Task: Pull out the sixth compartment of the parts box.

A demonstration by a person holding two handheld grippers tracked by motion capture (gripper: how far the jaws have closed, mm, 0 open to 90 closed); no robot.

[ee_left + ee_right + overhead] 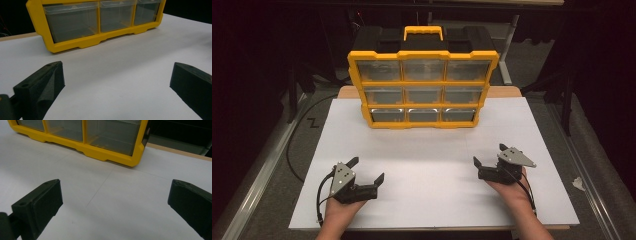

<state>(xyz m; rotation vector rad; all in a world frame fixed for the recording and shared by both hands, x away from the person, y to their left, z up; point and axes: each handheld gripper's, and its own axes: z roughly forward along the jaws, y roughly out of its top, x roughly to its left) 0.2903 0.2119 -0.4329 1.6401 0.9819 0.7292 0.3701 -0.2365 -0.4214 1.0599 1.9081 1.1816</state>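
A yellow and black organiser case (423,75) stands upright at the back of the white table (432,195), with a yellow handle on top and three rows of clear drawers facing me. My left gripper (365,171) rests low at the front left, open and empty. My right gripper (490,154) rests at the front right, also open and empty. In the left gripper view the case's bottom drawers (72,23) lie ahead beyond bare table, jaws wide apart. In the right gripper view the case's lower right corner (135,157) is ahead.
Dark floor surrounds the table. A black cable (294,145) loops on the floor at the left. A metal rail (257,175) runs along the left side, and table legs stand behind the case. A small white scrap (578,183) lies on the floor at the right.
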